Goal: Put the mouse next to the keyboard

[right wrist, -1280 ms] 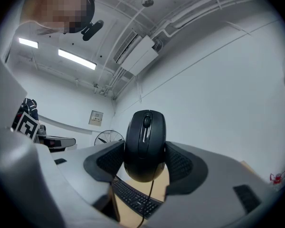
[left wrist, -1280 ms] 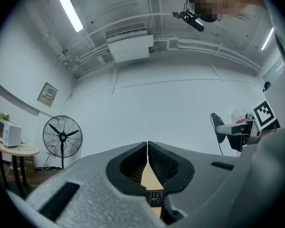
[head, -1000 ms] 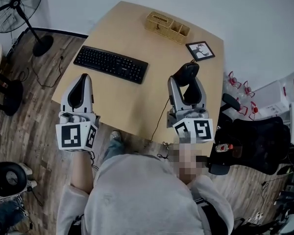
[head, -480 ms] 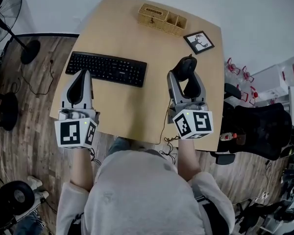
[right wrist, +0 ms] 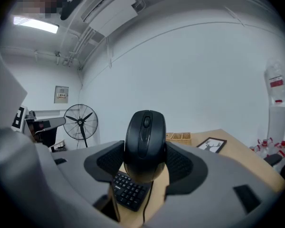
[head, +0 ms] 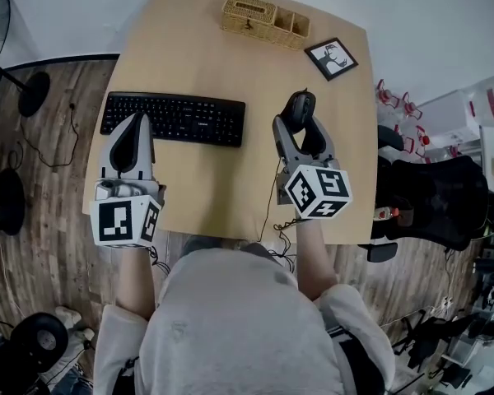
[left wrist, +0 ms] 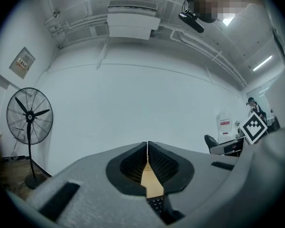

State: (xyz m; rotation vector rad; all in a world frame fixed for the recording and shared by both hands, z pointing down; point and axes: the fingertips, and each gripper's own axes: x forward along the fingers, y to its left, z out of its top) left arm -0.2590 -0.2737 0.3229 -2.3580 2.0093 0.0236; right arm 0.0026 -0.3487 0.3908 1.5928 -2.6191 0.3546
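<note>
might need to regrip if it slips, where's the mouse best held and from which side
Grip the mouse across its two long sides at the waist, coming in from its rear end along its length, scroll wheel pointing away. Those sides are narrow and near-parallel, while the domed top gives no purchase. The right gripper holds it this way now.

Open tabletop [head: 214, 179] between both pairs of jaws; blocked just ahead of the left jaws by keyboard [head: 174, 118]; well beyond the right jaws, wicker basket [head: 265, 20] and framed picture [head: 330, 58].
</note>
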